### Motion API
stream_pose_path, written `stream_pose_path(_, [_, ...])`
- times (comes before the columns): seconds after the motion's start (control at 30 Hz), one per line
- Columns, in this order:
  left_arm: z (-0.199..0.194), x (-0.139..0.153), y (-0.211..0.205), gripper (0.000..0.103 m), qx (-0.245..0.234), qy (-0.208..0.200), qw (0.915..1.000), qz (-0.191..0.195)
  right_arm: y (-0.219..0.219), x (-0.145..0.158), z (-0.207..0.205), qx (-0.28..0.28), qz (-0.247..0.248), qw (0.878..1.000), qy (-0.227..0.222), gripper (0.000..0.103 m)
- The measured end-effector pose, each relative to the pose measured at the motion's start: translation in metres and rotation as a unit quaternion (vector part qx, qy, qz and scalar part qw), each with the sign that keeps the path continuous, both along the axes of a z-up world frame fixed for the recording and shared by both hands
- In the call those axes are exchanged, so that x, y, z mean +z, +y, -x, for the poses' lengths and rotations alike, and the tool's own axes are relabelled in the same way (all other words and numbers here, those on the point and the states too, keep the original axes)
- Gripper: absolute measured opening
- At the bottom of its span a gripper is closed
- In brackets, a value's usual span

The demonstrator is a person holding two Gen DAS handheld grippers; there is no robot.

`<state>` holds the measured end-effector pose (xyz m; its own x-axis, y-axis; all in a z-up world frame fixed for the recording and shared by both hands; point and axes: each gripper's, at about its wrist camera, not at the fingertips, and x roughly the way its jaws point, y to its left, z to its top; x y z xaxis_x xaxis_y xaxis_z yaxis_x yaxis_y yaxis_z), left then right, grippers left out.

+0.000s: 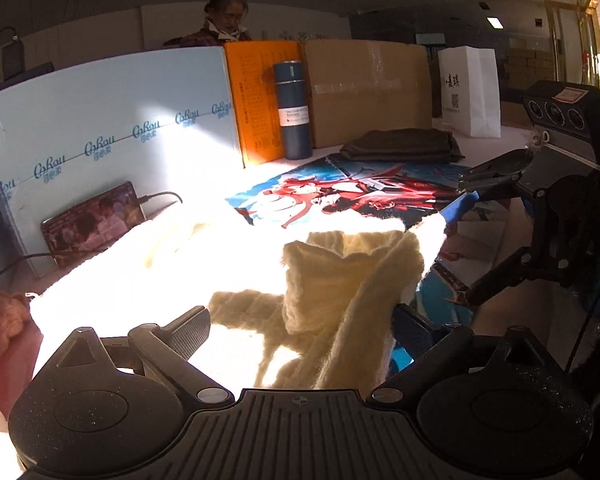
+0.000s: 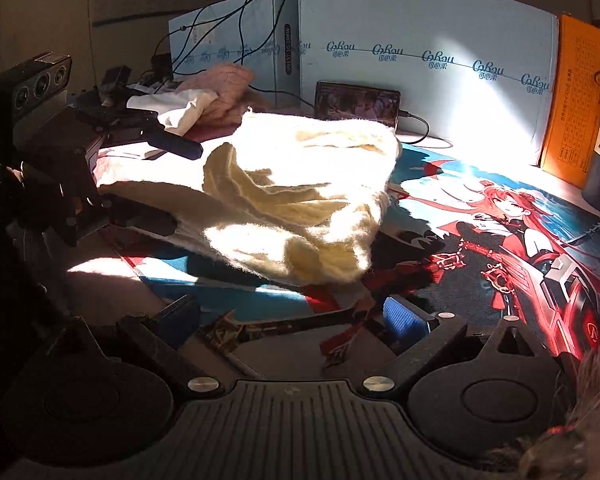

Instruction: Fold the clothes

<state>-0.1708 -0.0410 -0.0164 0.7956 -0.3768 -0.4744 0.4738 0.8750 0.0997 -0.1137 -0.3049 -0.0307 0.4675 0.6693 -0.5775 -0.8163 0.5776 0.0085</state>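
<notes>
A cream knit sweater point(image 1: 340, 276) point(image 2: 300, 192) lies crumpled on a printed desk mat point(image 2: 500, 248), half in hard sunlight. In the left wrist view my left gripper point(image 1: 300, 320) stands wide open; a raised fold of the sweater sits between its fingers, but the pads do not press on it. My right gripper point(image 2: 292, 316) is open too, with only mat between its fingers and the sweater's near edge just ahead. Each gripper shows in the other's view: the right gripper point(image 1: 466, 246) by the sweater's right corner, the left gripper point(image 2: 186, 186) at its left side.
A folded dark garment point(image 1: 400, 144) lies at the mat's far end. Pink knitwear point(image 2: 224, 88) and white cloth are piled at the left. A phone point(image 2: 356, 102) on a cable, a blue flask point(image 1: 294, 110), boxes point(image 1: 364, 88) and a white bag point(image 1: 470, 92) line the back. A person point(image 1: 226, 16) sits behind.
</notes>
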Motion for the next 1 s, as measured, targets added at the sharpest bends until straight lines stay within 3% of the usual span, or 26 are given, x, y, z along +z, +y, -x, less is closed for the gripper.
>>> stream_pose_path(0.1, [-0.002, 0.000, 0.007, 0.099, 0.015, 0.001, 0.9997, 0.019, 0.012, -0.005, -0.014, -0.031, 0.015, 0.999, -0.019, 0.099])
stream_pose_path(0.3, [0.015, 0.003, 0.011, 0.099, -0.018, -0.003, 0.9994, 0.030, 0.039, -0.001, -0.033, -0.041, 0.013, 0.998, -0.054, 0.099])
stream_pose_path(0.47, [0.025, -0.004, 0.021, 0.099, -0.012, 0.027, 0.9994, 0.019, 0.045, 0.006, -0.046, -0.028, -0.005, 0.997, -0.069, 0.098])
stream_pose_path(0.53, [0.025, -0.010, 0.024, 0.099, 0.013, 0.031, 0.9994, -0.001, 0.048, 0.006, -0.048, -0.015, -0.008, 0.998, -0.067, 0.094])
stream_pose_path(0.6, [0.027, -0.013, 0.028, 0.098, 0.030, 0.020, 0.9993, -0.008, 0.050, 0.007, -0.046, 0.004, -0.013, 0.997, -0.070, 0.074])
stream_pose_path(0.67, [0.026, -0.012, 0.036, 0.097, 0.042, 0.017, 0.9989, 0.010, 0.051, 0.009, -0.043, 0.022, -0.021, 0.996, -0.081, 0.062])
stream_pose_path(0.77, [0.027, -0.009, 0.045, 0.069, 0.035, 0.014, 0.9988, 0.031, 0.049, 0.013, -0.042, 0.045, -0.037, 0.995, -0.076, 0.043])
stream_pose_path(0.83, [0.030, -0.008, 0.047, 0.030, 0.007, 0.019, 0.9988, 0.043, 0.047, 0.014, -0.043, 0.054, -0.048, 0.995, -0.061, 0.035])
stream_pose_path(0.9, [0.034, -0.008, 0.042, 0.022, -0.023, 0.030, 0.9982, 0.046, 0.043, 0.017, -0.041, 0.064, -0.064, 0.995, -0.044, 0.024])
stream_pose_path(1.0, [0.042, -0.005, 0.035, 0.020, -0.078, 0.052, 0.9935, 0.064, 0.034, 0.025, -0.027, 0.074, -0.076, 0.994, -0.037, 0.019])
